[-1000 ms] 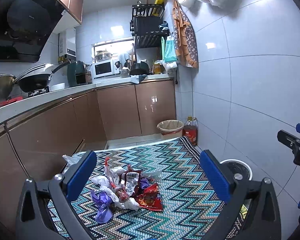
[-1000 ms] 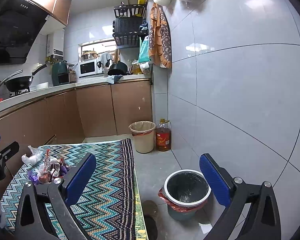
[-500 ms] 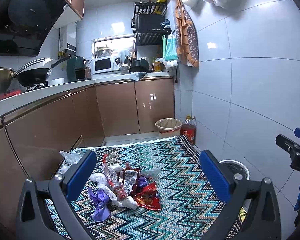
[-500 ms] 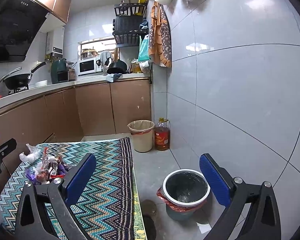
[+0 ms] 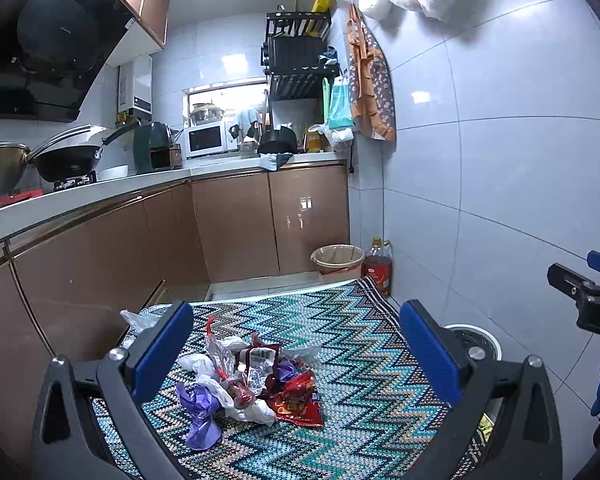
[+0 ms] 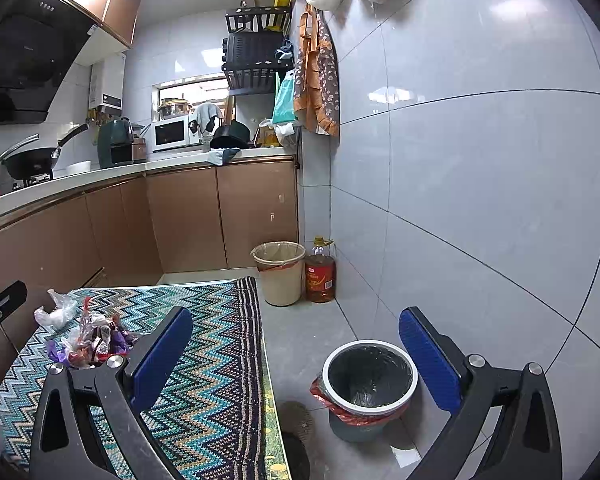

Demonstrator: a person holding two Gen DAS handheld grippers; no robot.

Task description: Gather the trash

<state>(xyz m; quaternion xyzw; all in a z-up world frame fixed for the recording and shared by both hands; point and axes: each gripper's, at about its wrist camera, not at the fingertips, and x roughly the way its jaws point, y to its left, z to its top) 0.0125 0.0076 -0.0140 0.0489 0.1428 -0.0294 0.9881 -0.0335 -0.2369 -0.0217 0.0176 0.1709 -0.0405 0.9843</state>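
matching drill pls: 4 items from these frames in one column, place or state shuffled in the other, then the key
1. trash pile
2. white-rimmed bin
3. oil bottle
4. left gripper

A. on the floor against the tiled wall, next to the beige bin
B. open, holding nothing
C. on the zigzag cloth
D. on the floor beside the cloth-covered table, dark liner inside

Pairs: 1-C, 2-D, 3-A, 4-B
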